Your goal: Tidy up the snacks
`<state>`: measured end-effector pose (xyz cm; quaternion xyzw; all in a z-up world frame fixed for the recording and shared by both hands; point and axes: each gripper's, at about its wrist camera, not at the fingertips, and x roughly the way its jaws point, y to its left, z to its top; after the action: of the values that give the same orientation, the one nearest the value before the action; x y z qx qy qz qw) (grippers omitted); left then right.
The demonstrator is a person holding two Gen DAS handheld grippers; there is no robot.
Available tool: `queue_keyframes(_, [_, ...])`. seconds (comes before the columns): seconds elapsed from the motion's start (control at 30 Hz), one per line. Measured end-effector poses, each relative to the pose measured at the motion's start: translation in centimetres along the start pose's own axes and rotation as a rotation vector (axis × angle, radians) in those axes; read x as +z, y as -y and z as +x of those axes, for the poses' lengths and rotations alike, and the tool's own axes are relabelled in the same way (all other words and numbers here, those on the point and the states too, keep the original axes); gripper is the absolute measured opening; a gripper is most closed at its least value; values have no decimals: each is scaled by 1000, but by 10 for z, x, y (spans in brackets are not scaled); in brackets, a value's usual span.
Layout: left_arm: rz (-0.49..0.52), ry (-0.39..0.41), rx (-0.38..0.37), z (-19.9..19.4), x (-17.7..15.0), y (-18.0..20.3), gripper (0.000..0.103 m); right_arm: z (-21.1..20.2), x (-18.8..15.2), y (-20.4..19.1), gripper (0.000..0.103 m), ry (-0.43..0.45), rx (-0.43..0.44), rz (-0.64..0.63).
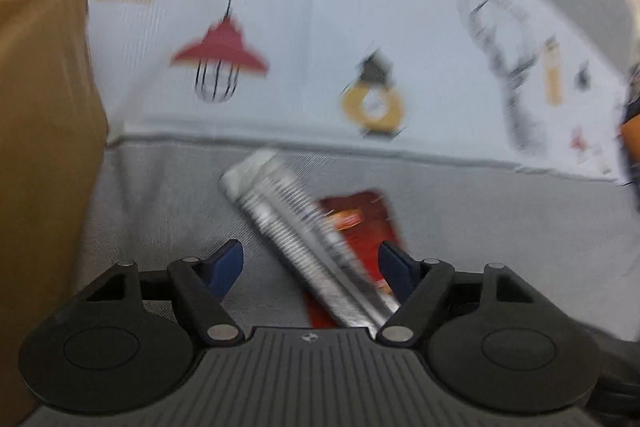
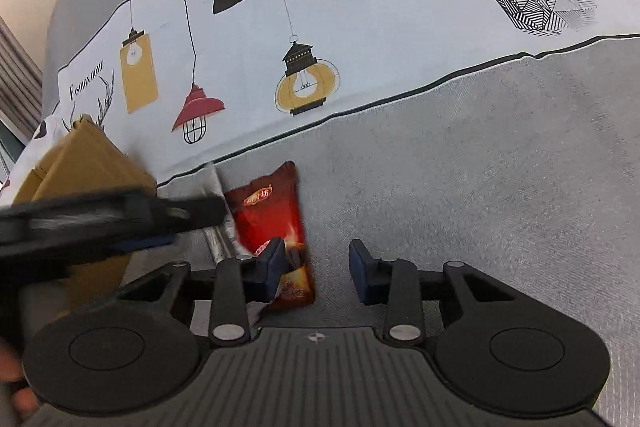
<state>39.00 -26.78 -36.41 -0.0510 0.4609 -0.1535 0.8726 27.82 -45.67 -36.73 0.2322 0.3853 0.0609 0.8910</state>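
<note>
**Both tongs spread over two snack packs**

Left tongs (image 1: 311,263) spread wide, gripping nothing; silver pack (image 1: 296,227) lies diagonally between the pads, overlapping the red pack (image 1: 362,219). Left view blurred. Right tongs (image 2: 316,263) also spread, empty, w/ the left pad (image 2: 272,263) over the red pack's (image 2: 272,211) lower part. Both packs lie on grey cloth (image 2: 480,187), near the cardboard box (image 2: 80,163) and the printed cloth (image 2: 360,27).

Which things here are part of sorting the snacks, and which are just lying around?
For the job:
red snack packet
silver snack packet
cardboard box
left tongs, open
right tongs, open

Just there:
printed cloth with lamps and deer
grey fabric surface
</note>
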Motion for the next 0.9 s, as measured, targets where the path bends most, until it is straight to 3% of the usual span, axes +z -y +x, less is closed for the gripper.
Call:
queue_keyframes(0.03, [7,24,2,1,-2,-1,76,0,1,1,37,0,7,9])
queue_keyframes(0.1, [77,40,32,-2,-6,2,60,1,0,2,38,-3,19,8])
queue_keyframes(0.17, [78,39,16,-9,-12,-5,38,6,-2,-5,38,-15,36,-26])
queue_keyframes(0.27, [54,16,27,-23,-22,-21,28,12,-6,-21,38,-34,53,-95])
queue_keyframes(0.3, [53,10,32,-27,-26,-24,27,13,-7,-26,29,-34,39,-125])
queue_keyframes(0.33, [46,3,33,-31,-30,-30,26,15,-9,-31,11,-37,11,-156])
queue_keyframes(0.37, [36,-3,35,-35,-33,-34,26,14,-10,-32,11,-33,-2,-165])
queue_keyframes(0.43, [38,-15,43,-45,-38,-38,26,10,-12,-32,0,-21,-27,-152])
queue_keyframes(0.57, [97,-28,52,-54,-49,-35,28,-10,-13,-29,0,34,-148,-174])
queue_keyframes(0.67, [129,-12,65,-52,-55,-31,30,-17,-12,-18,0,11,-90,-123])
queue_keyframes(0.7, [135,-6,70,-51,-56,-30,32,-18,-11,-16,4,18,-72,-99])
queue_keyframes(0.77, [143,10,74,-49,-57,-29,35,-15,-10,-19,25,18,-73,-92])
queue_keyframes(0.83, [151,25,78,-46,-56,-28,38,-8,-10,-25,78,22,-66,-109])
queue_keyframes(0.9, [159,41,85,-43,-56,-28,41,-1,-10,-33,88,21,-36,-119])
